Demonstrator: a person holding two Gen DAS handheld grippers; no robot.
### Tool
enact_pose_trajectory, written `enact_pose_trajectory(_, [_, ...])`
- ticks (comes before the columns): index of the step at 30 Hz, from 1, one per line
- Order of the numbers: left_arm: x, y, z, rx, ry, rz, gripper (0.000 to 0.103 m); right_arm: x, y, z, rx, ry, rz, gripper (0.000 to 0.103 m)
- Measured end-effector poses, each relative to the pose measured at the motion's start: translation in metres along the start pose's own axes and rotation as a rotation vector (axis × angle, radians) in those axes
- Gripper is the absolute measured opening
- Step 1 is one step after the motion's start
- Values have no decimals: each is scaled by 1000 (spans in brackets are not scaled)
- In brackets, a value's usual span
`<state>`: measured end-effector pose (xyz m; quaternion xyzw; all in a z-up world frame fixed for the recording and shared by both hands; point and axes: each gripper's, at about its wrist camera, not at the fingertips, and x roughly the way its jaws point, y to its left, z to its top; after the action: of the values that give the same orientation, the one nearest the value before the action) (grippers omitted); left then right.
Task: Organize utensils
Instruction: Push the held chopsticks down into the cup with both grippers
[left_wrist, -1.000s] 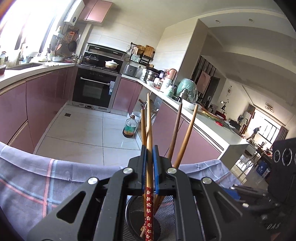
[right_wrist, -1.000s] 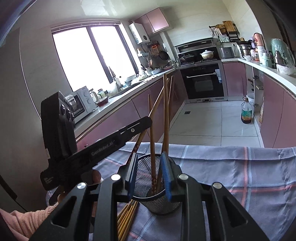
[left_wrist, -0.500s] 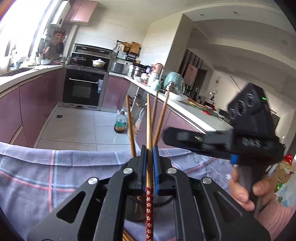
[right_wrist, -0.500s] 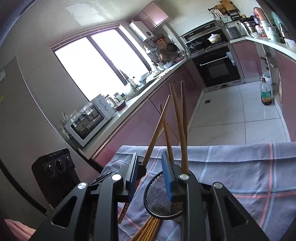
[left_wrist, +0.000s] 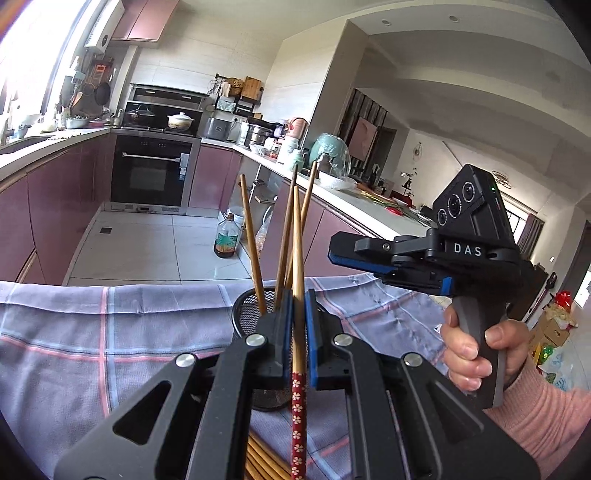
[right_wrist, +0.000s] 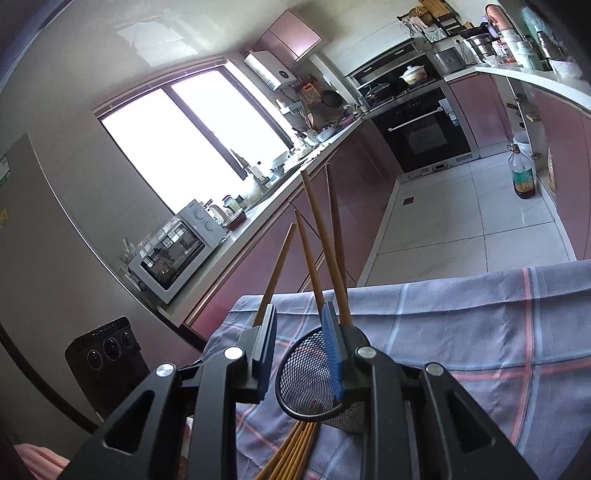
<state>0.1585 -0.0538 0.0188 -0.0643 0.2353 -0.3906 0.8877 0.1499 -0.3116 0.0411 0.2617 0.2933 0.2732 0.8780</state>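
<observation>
Left wrist view: the left gripper (left_wrist: 298, 325) has its blue-padded jaws pressed onto a single chopstick (left_wrist: 297, 280), pinched at mid-shaft. Its red, flower-patterned end hangs near the camera, below the pads; its plain wooden end rises toward the far side. Just beyond the jaws stands the black mesh holder (left_wrist: 243, 314) on the checked cloth (left_wrist: 110, 332), with three more chopsticks (left_wrist: 251, 243) upright in it. Only this view shows the right gripper (left_wrist: 388, 258) from outside, on the right, side-on, gripped by a hand (left_wrist: 476, 347) in a pink sleeve (left_wrist: 546, 417).

Right wrist view: the holder (right_wrist: 314, 380) appears tilted, its rim lying between the fingers of the right gripper (right_wrist: 299, 350). The jaws stand partly spread; the right pad seems to sit inside the rim, though whether either pad presses on the mesh cannot be told from this angle. Only this view shows a bundle of loose chopsticks (right_wrist: 291, 454) lying flat on the cloth (right_wrist: 461, 332) near the holder's base, and the black casing of the other gripper (right_wrist: 107, 350) at far left.
</observation>
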Motion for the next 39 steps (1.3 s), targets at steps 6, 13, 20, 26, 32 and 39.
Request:
enact_pose_trajectory(6, [-5,-2,-4,15,26,-4,7,-5,-4,-5,3,0,-11,24])
enact_pose_trajectory(13, [-6,5,-2,18,66,70,7,-8,5,-14,-78,7,-97,24])
enact_pose_trajectory(20, [-6,4,21,-17,-38,71,7,-9,12,-19,-100,3,-123,25])
enact_pose_trajectory(26, [15,5,64,-76,-130,25,7,-15,10,-24,-107,-1,-138,25])
enact_pose_trajectory(32, [42,6,78,-96,-149,43,7,-21,5,-23,-110,-12,-140,25])
enact_pose_trajectory(39, [62,3,76,-76,-143,66,7,-24,0,-16,-83,-24,-71,25])
